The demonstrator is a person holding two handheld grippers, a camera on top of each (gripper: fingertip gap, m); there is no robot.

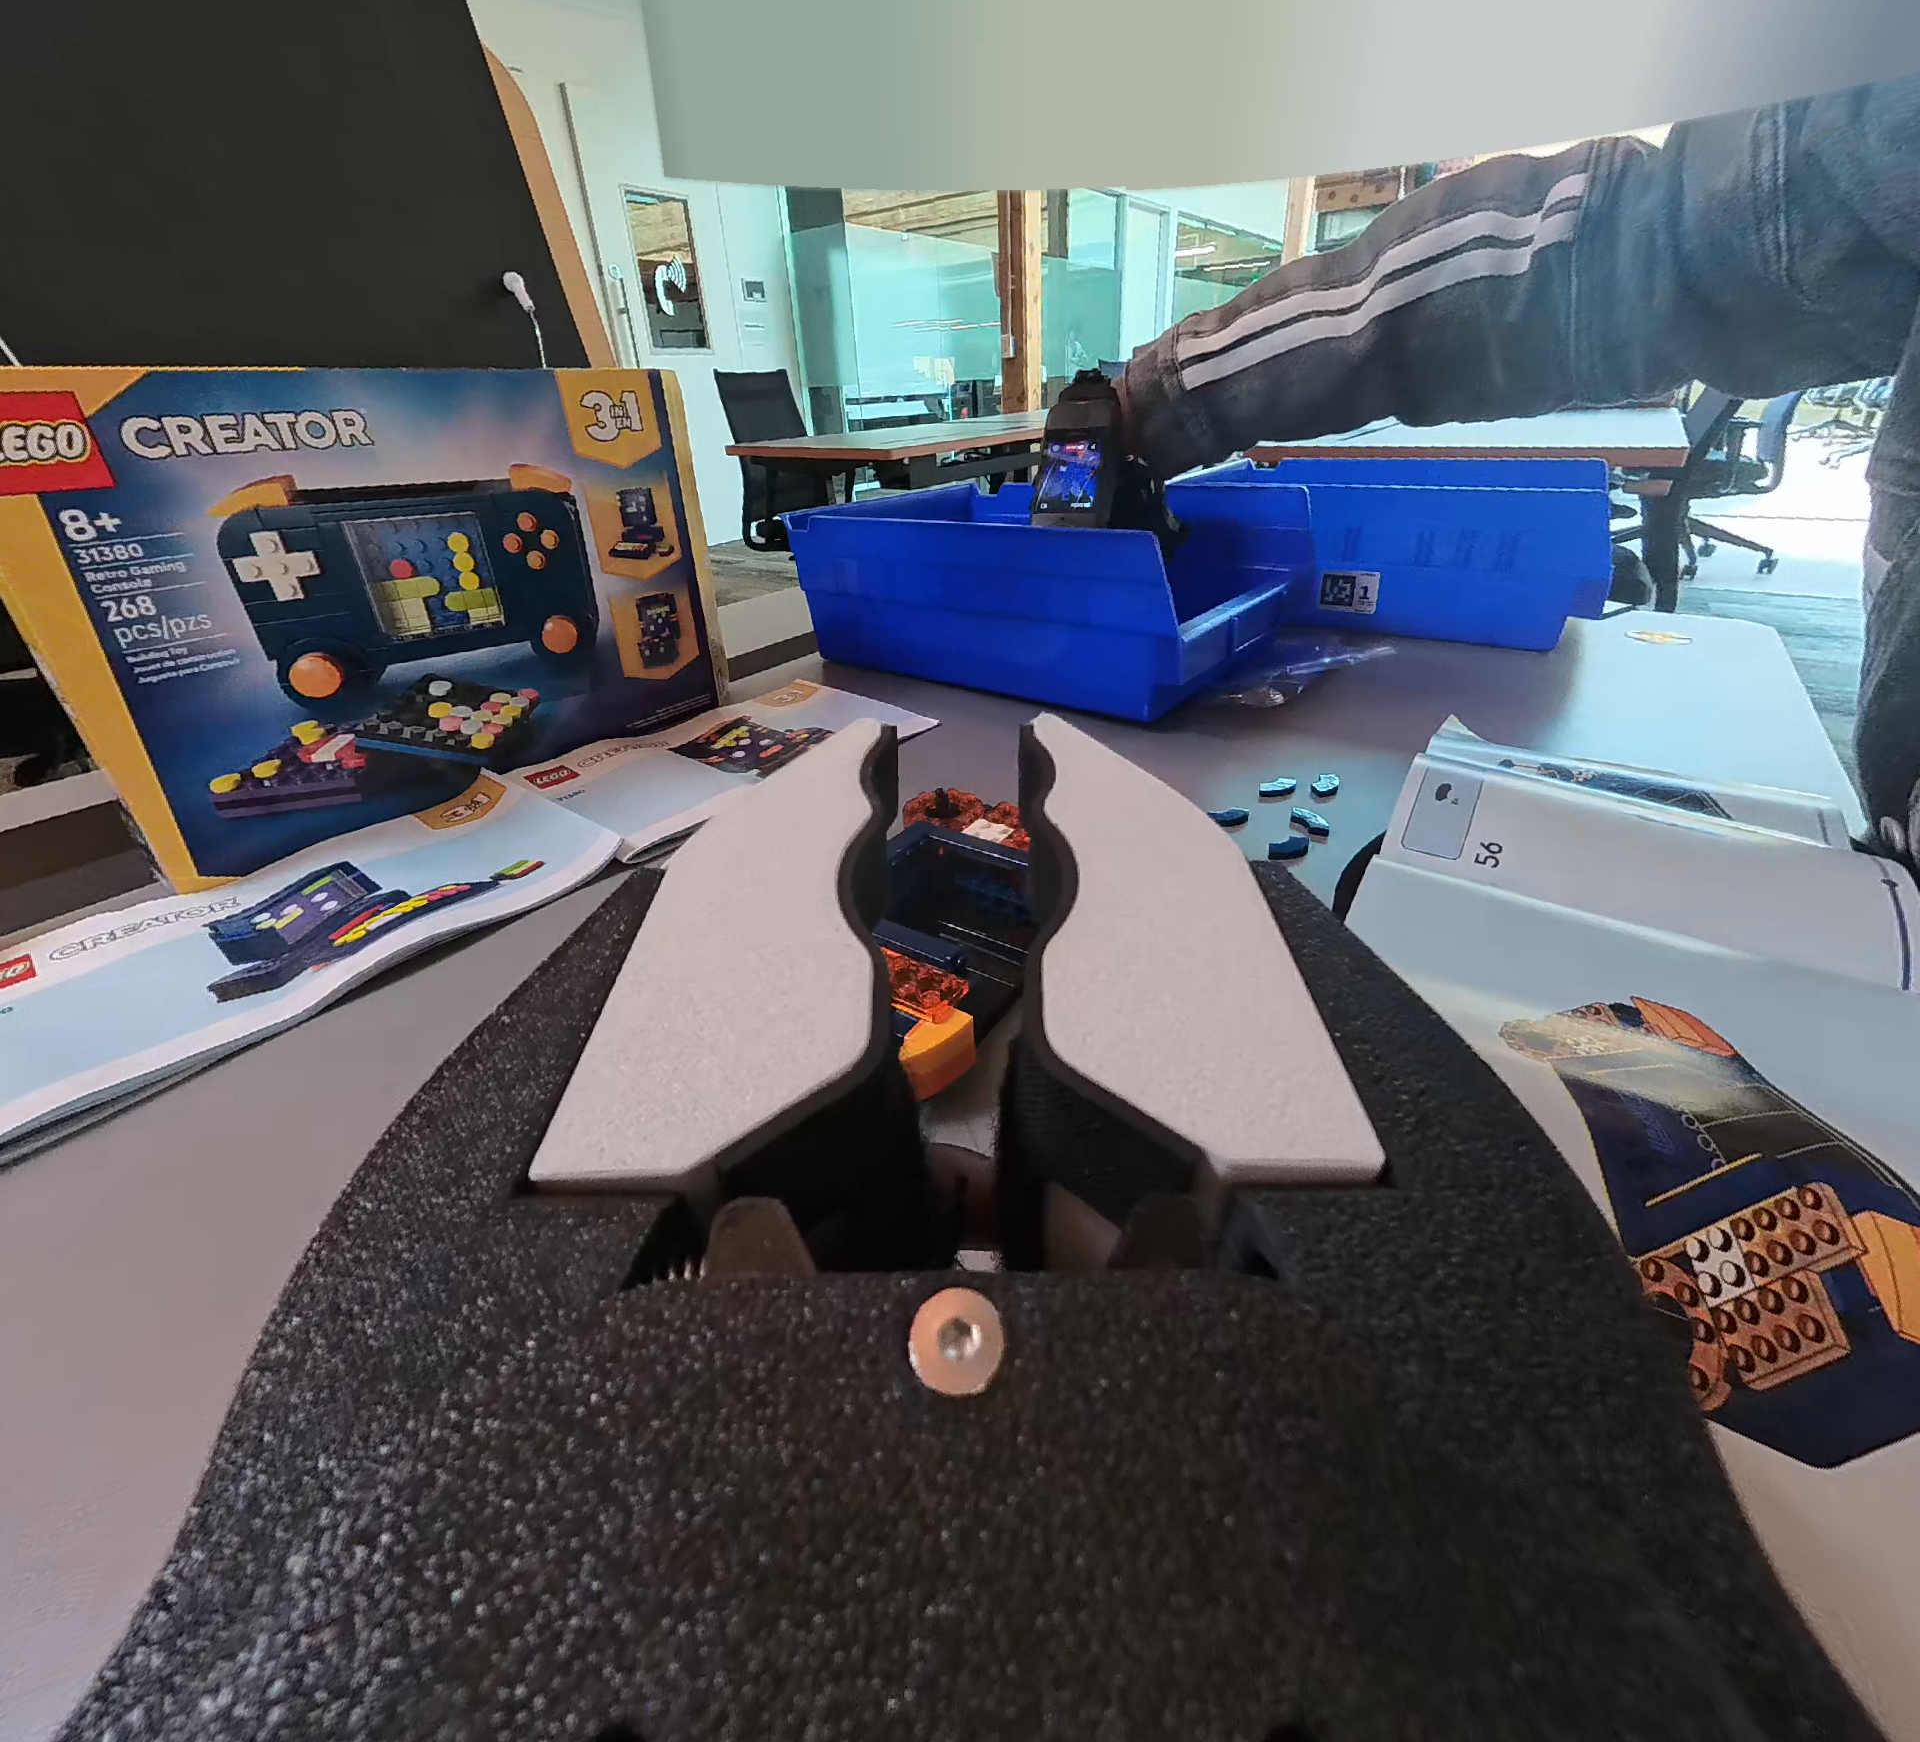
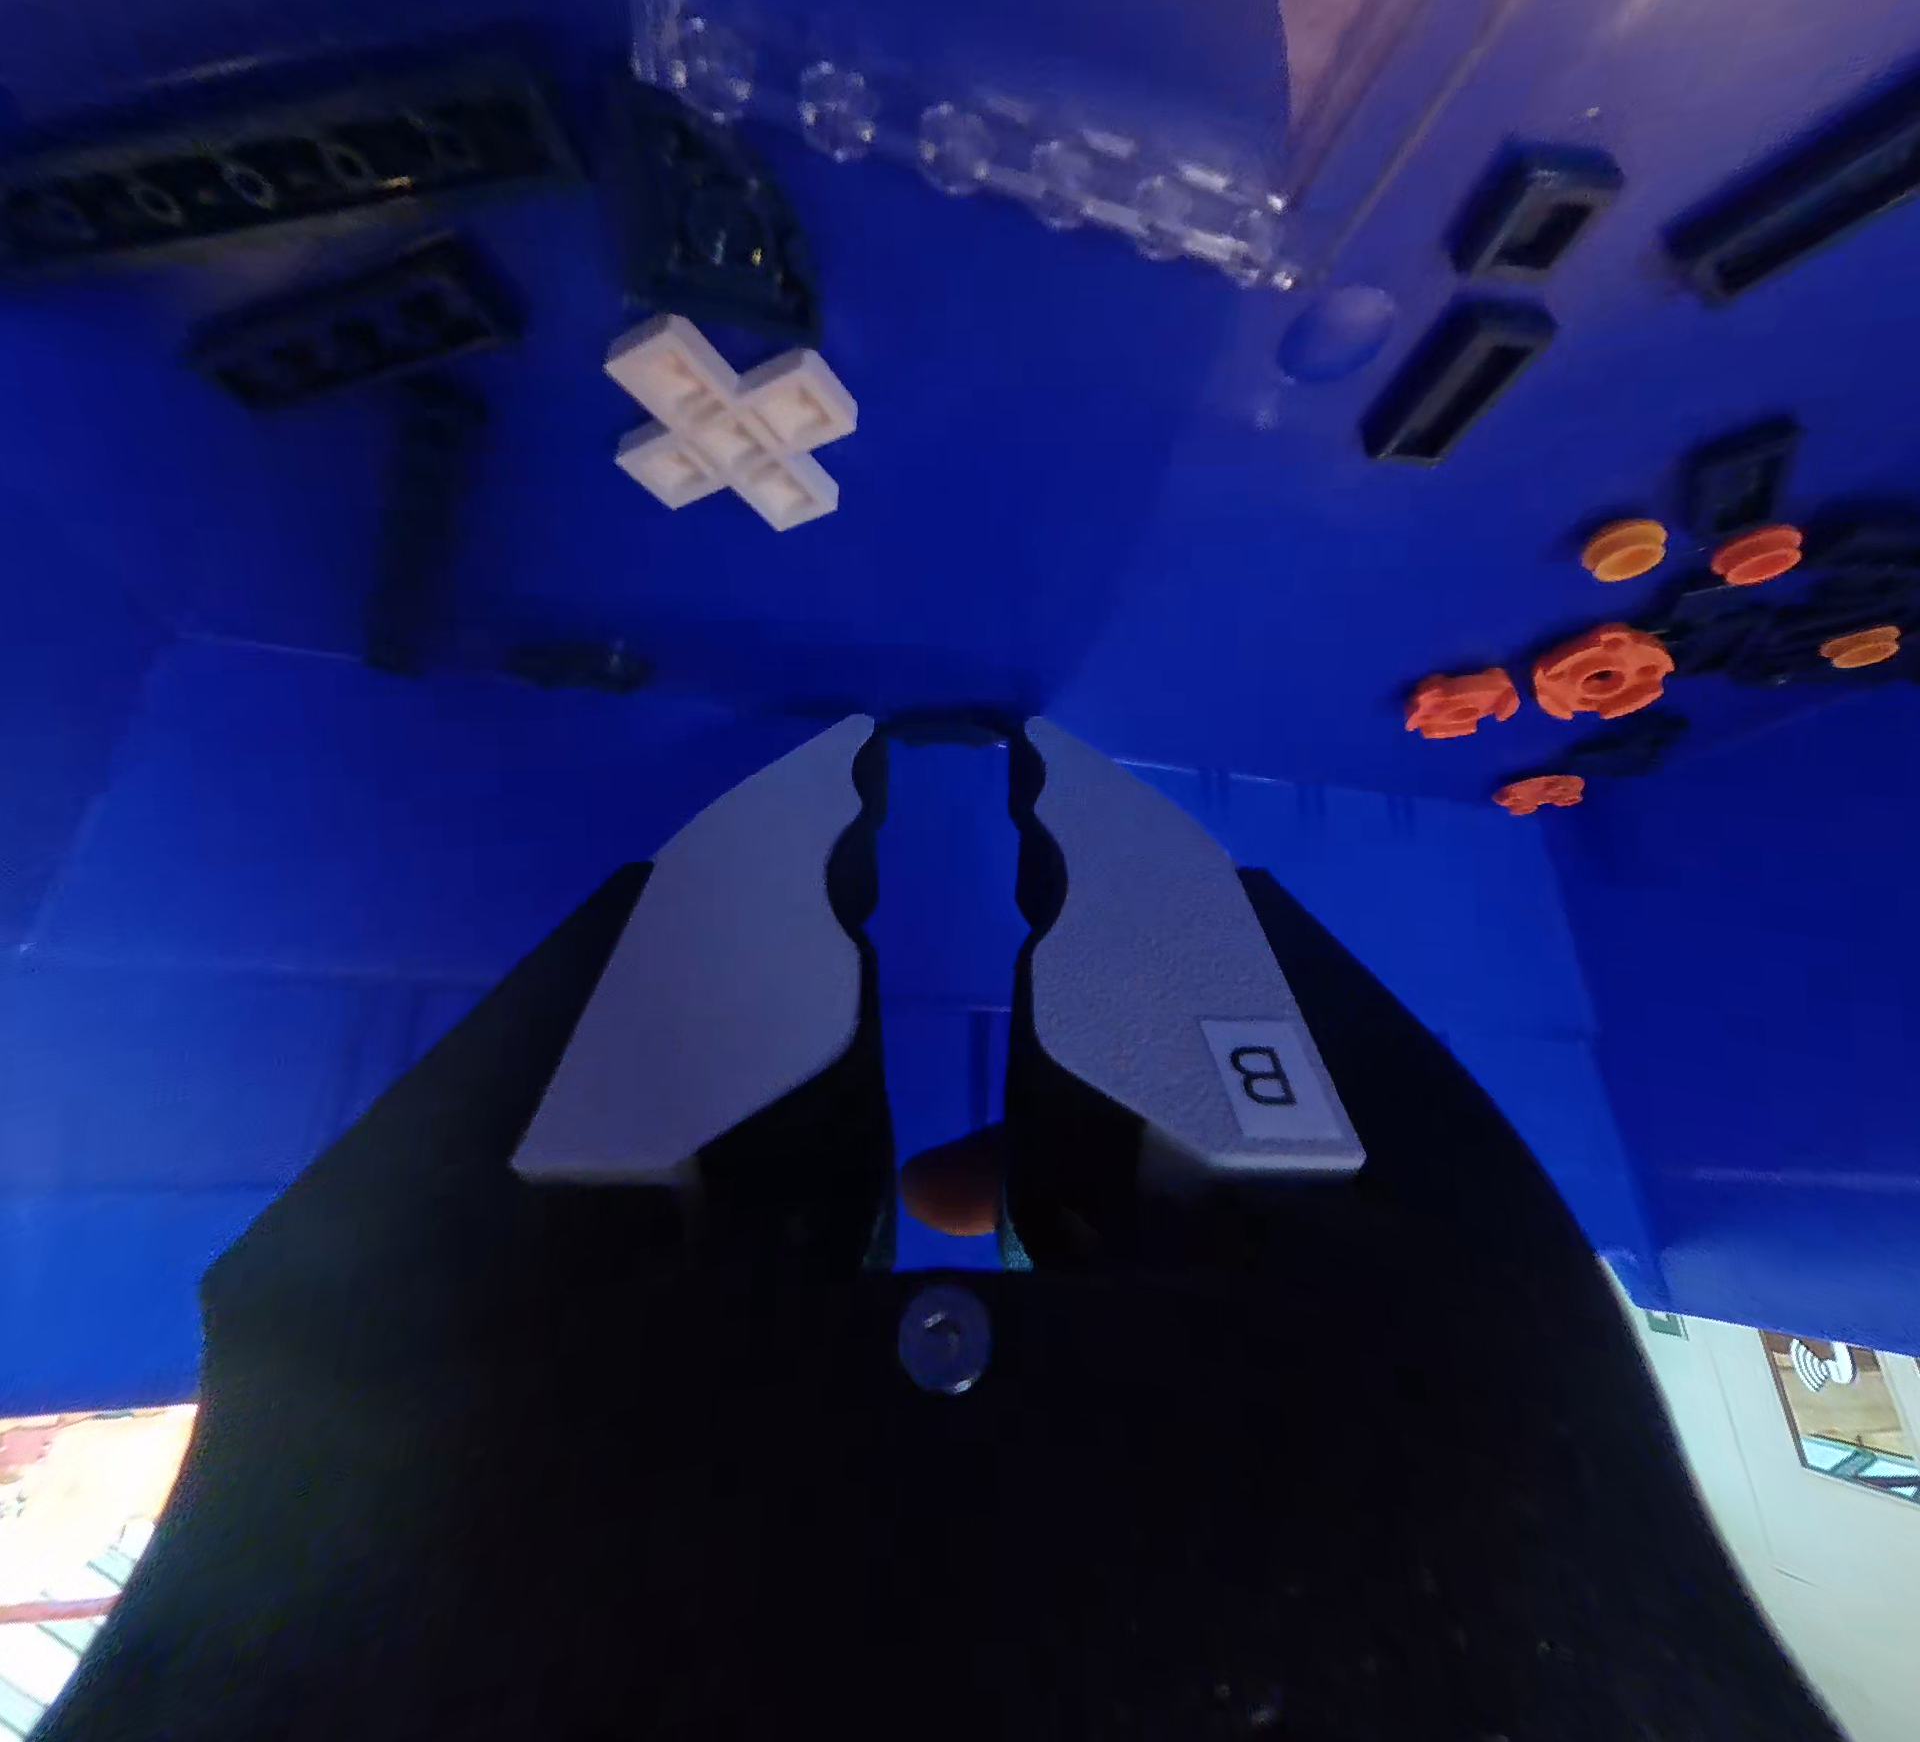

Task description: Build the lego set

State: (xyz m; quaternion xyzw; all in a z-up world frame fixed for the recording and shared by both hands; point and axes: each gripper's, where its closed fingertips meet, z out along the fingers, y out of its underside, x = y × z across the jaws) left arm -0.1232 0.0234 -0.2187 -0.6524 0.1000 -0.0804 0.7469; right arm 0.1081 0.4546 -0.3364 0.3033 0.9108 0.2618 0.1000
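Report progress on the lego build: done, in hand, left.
Done: a partly built model, dark blue and orange, sits between the left gripper fingers. In hand: the right gripper is down in the blue bin, at a small dark piece. Left: loose parts like the white cross.

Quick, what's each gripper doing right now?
Left gripper: shut on the half-built lego model.
Right gripper: open, down in the blue bin, a small dark piece at its fingers.
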